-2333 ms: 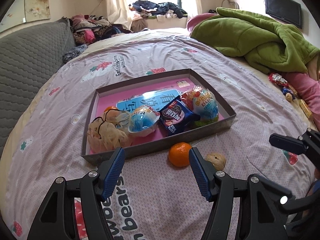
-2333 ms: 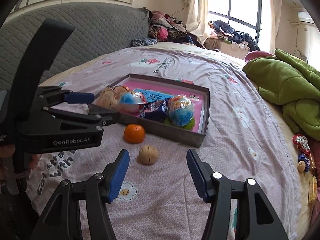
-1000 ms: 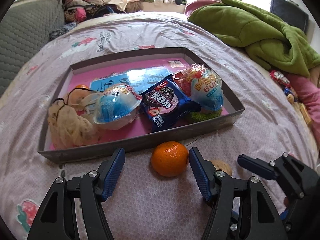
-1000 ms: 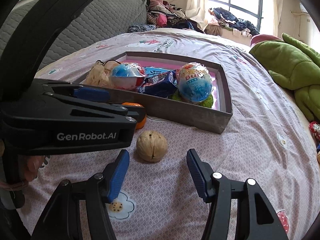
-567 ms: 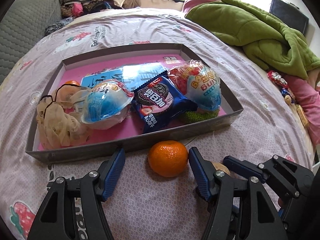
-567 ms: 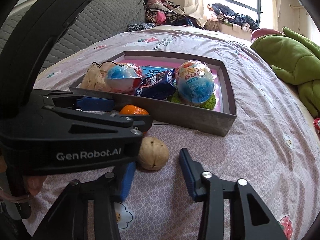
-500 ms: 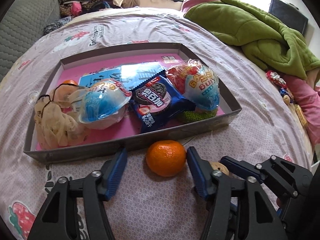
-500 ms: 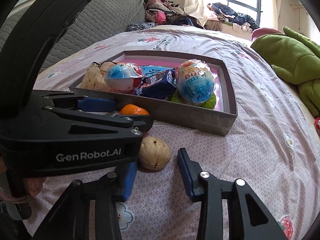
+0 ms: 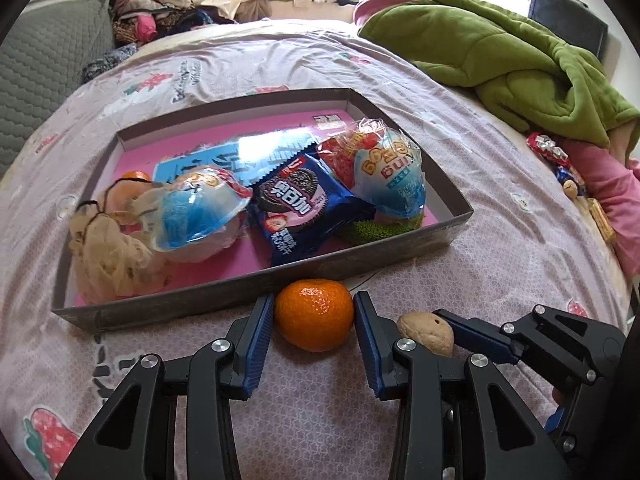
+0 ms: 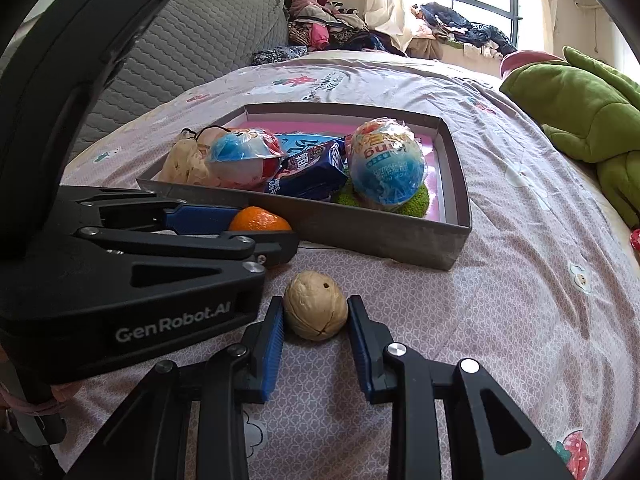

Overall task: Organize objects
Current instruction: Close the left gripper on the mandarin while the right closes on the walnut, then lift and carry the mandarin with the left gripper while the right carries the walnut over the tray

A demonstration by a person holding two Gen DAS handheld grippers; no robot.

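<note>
Two loose items lie on the bed (image 9: 500,248) just outside the near wall of the grey tray (image 9: 404,240): one tangerine (image 9: 315,314) and, to its right, one walnut (image 10: 316,311). My left gripper (image 9: 315,314) has just been closing and its blue pads now touch the tangerine on both sides; my right gripper (image 10: 316,320) has likewise been closing and clasps the walnut. Tray contents: two wrapped eggs (image 9: 390,178), one cookie packet (image 9: 304,208), one mesh pouch (image 9: 104,256).

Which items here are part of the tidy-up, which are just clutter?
In play: tangerine between left gripper pads; walnut between right gripper pads; grey tray with cookie packet.
Lying about: green blanket, clothes pile, wrapped candy.
</note>
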